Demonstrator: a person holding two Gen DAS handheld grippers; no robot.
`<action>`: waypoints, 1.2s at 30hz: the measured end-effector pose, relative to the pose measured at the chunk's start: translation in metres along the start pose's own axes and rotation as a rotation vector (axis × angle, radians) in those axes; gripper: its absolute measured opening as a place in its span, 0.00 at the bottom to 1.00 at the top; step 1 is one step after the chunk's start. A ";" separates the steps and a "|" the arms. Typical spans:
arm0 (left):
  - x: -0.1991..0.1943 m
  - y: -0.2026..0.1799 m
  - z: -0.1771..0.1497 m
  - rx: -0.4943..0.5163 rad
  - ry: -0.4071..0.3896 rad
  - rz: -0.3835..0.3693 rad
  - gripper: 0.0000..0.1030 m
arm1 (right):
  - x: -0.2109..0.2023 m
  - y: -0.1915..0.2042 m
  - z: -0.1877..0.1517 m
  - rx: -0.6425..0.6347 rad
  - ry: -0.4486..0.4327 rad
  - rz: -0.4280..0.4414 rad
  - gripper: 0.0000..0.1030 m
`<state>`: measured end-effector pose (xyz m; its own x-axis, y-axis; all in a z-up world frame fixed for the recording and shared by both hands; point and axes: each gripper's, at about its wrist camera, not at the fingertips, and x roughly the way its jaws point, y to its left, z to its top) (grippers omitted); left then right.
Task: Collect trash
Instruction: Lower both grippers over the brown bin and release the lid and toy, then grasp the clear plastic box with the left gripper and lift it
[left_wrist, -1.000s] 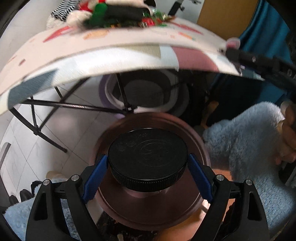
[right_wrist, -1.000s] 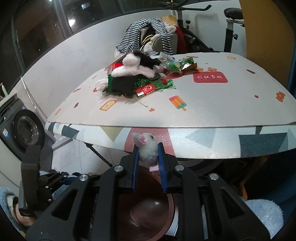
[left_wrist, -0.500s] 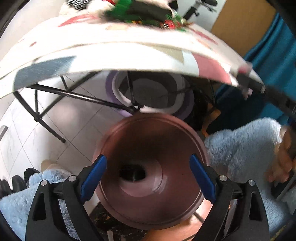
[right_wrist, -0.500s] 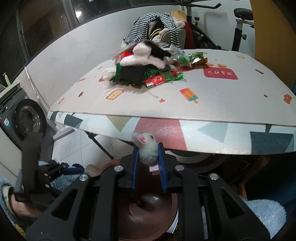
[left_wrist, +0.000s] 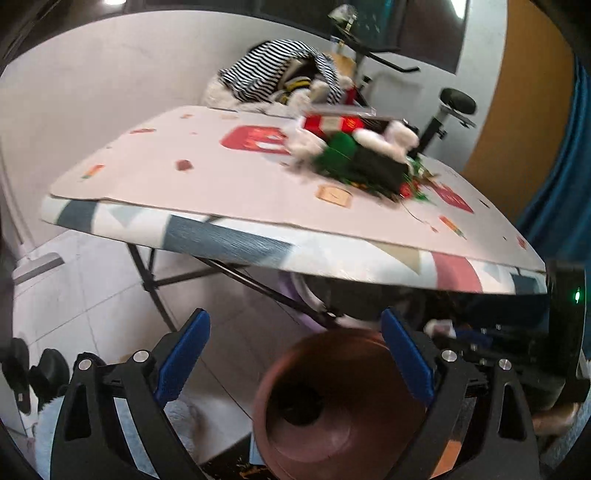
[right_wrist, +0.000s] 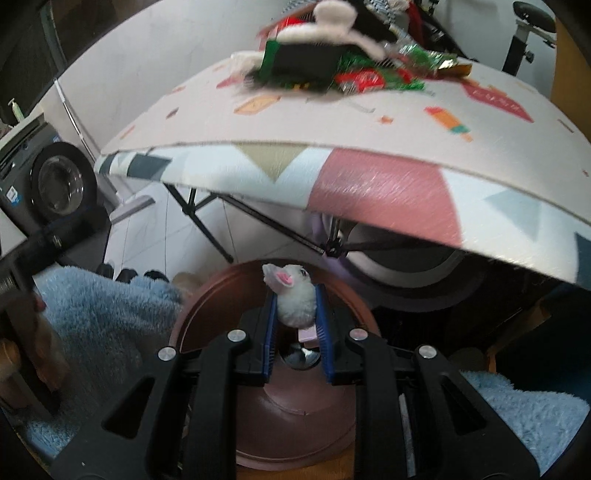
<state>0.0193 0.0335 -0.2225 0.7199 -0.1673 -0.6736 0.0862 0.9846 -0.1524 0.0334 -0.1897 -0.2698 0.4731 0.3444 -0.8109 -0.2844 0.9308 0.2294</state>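
A brown round bin (left_wrist: 332, 402) stands on the floor below the table's near edge; a black lid (left_wrist: 301, 404) lies at its bottom. My left gripper (left_wrist: 295, 354) is open and empty, up and to the left of the bin. My right gripper (right_wrist: 295, 325) is shut on a small white plush toy (right_wrist: 293, 301) with pink ears and holds it over the bin's mouth (right_wrist: 221, 295). A heap of trash (left_wrist: 362, 158) with wrappers, green tinsel and white fluff lies on the patterned table (left_wrist: 221, 184); the heap also shows in the right wrist view (right_wrist: 332, 62).
Black folding table legs (left_wrist: 229, 273) cross under the table. A white and purple round basin (right_wrist: 402, 266) sits on the floor behind the bin. Blue fluffy fabric (right_wrist: 107, 306) lies on both sides. A washing machine (right_wrist: 51, 184) is at left; striped clothes (left_wrist: 273, 70) and an exercise bike (left_wrist: 447, 110) behind.
My left gripper opened and let the black lid fall into the bin, then rose to face the table. My right gripper moved down over the bin with the plush toy.
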 end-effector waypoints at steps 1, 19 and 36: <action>-0.001 0.002 0.001 -0.009 -0.006 0.008 0.89 | 0.003 0.001 -0.001 -0.001 0.011 0.002 0.22; 0.002 0.020 0.003 -0.052 -0.032 0.064 0.89 | 0.012 0.009 -0.003 -0.034 0.049 -0.017 0.73; 0.004 0.030 0.031 -0.089 -0.021 0.044 0.89 | -0.027 -0.016 0.013 0.049 -0.144 -0.119 0.94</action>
<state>0.0463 0.0641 -0.2078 0.7360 -0.1218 -0.6659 -0.0068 0.9823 -0.1872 0.0365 -0.2119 -0.2445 0.6165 0.2418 -0.7493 -0.1799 0.9698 0.1650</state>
